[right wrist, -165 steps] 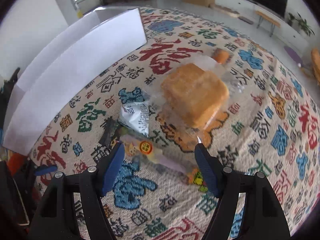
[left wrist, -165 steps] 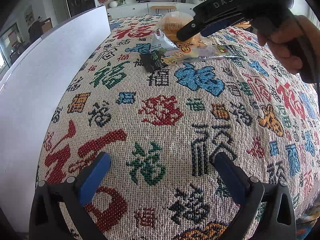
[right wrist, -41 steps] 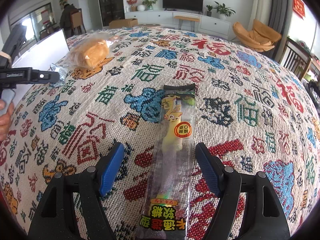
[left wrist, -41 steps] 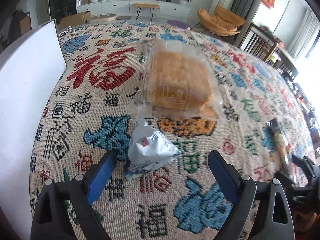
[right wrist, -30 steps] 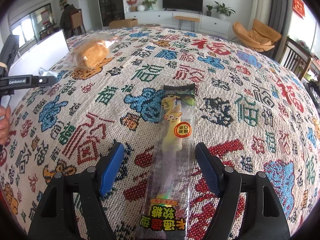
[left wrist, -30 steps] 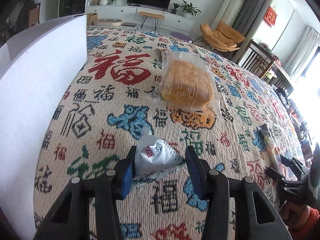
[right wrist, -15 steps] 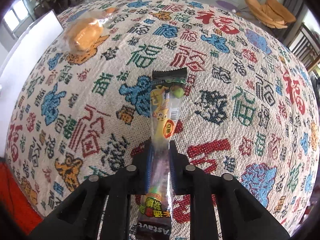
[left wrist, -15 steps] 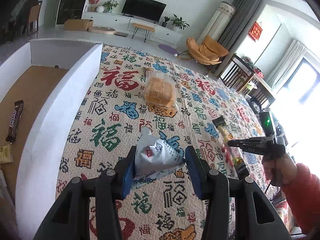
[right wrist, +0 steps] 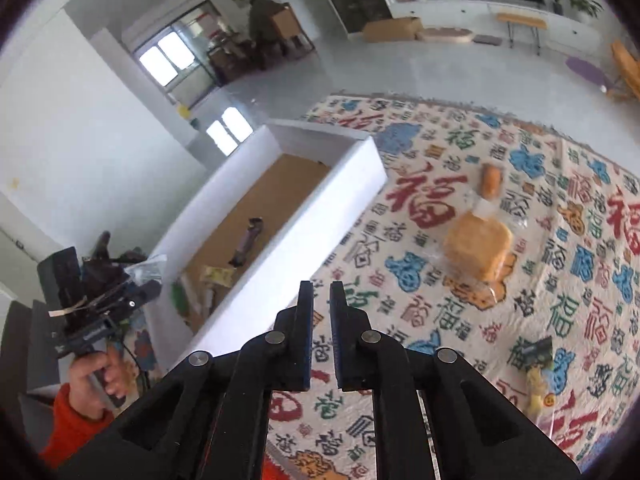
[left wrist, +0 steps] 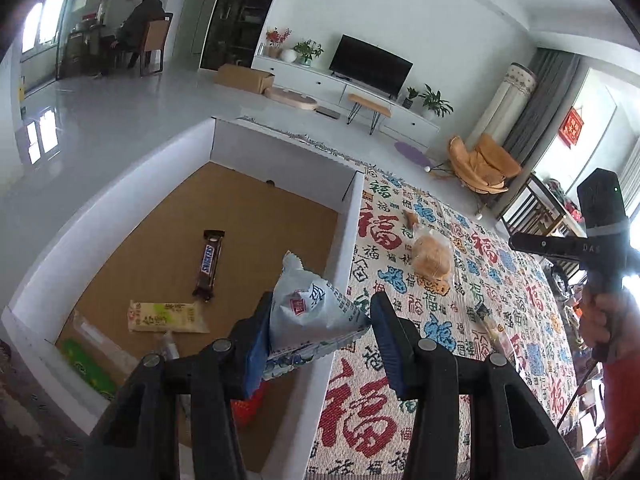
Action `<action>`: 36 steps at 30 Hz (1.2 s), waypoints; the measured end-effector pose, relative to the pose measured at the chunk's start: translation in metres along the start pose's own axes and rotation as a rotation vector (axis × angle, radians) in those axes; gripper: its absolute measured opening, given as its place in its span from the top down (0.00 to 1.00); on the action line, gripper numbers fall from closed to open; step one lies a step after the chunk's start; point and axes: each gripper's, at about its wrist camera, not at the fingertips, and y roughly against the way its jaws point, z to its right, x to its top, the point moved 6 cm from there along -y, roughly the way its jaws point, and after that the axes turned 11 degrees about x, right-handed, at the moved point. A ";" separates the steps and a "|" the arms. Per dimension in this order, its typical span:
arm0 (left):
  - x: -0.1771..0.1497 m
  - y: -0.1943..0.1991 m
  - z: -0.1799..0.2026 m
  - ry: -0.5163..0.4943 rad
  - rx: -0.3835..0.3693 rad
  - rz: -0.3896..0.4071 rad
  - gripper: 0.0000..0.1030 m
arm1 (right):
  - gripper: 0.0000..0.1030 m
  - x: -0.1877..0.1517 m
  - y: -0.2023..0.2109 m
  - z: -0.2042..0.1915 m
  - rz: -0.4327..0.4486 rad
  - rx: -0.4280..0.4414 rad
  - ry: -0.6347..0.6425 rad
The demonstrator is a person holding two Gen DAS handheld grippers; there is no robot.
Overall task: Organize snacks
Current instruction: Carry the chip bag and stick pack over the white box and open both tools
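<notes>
My left gripper (left wrist: pixel 320 330) is shut on a white and blue snack packet (left wrist: pixel 310 314) and holds it high, over the right wall of the white box (left wrist: pixel 342 248). My right gripper (right wrist: pixel 321 316) is shut with nothing between its fingers, raised above the patterned cloth. The long yellow candy packet (right wrist: pixel 536 372) lies on the cloth at the right; it also shows in the left wrist view (left wrist: pixel 490 326). A bagged bread loaf (right wrist: pixel 478 252) lies further back.
The box floor holds a Snickers bar (left wrist: pixel 208 264), a yellow packet (left wrist: pixel 166 317) and a green packet (left wrist: pixel 90 368). A small orange snack (right wrist: pixel 491 180) lies beyond the bread. The patterned cloth (right wrist: pixel 560 200) covers the table.
My left gripper lifted the white packet and carried it left over the box. My right gripper let go of the candy packet, rose and shut empty; the candy lies on the cloth.
</notes>
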 end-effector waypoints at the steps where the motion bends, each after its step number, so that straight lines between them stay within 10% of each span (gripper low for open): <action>1: -0.004 0.001 -0.002 0.001 -0.001 -0.001 0.54 | 0.70 0.002 -0.001 0.000 -0.011 -0.016 0.011; 3: -0.014 0.002 0.000 0.001 -0.024 -0.010 0.54 | 0.52 -0.005 0.000 0.021 -0.059 -0.101 0.032; 9: -0.030 -0.004 0.032 -0.025 -0.105 -0.030 0.54 | 0.52 -0.111 0.016 0.163 -0.354 -0.458 -0.024; 14: -0.033 -0.010 0.057 -0.050 -0.136 -0.045 0.54 | 0.53 -0.182 0.027 0.227 -0.406 -0.490 -0.138; 16: -0.035 -0.009 0.060 -0.058 -0.137 -0.047 0.54 | 0.86 -0.186 0.032 0.226 -0.372 -0.477 -0.113; 21: -0.033 0.004 0.044 -0.020 -0.136 -0.038 0.54 | 0.89 -0.169 0.042 0.199 -0.315 -0.362 -0.135; 27: -0.010 0.007 -0.009 0.037 -0.046 -0.011 0.54 | 0.89 -0.071 0.033 0.098 -0.107 -0.075 -0.146; 36: -0.006 -0.024 -0.096 0.112 0.195 -0.072 0.49 | 0.87 0.025 -0.128 -0.105 -0.116 0.229 -0.020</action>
